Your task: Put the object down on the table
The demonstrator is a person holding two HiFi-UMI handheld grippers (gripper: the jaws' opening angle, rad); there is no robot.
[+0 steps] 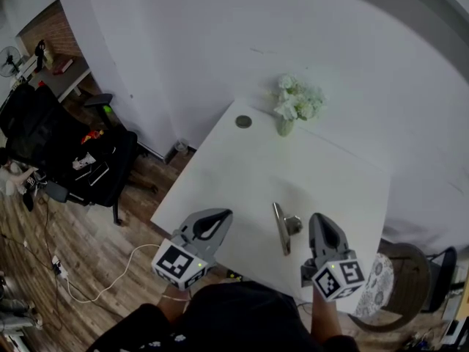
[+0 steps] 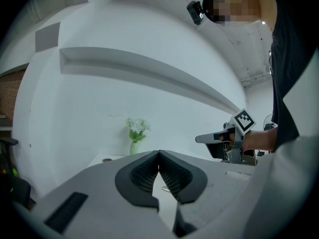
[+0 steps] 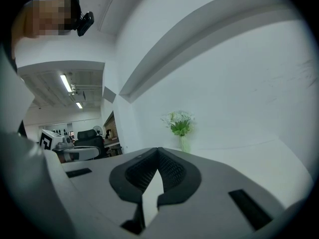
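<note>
The metal lever handle (image 1: 281,230) lies flat on the worktop (image 1: 315,171), between your left tool (image 1: 220,215) and right tool (image 1: 320,219). Both are clenched empty, so the task looks done.

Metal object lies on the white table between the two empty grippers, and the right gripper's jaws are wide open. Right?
Wrong on the jaws: the right gripper view shows the right gripper shut, tips together, nothing between. The metal object does lie on the white table between it and the empty left gripper.
</note>
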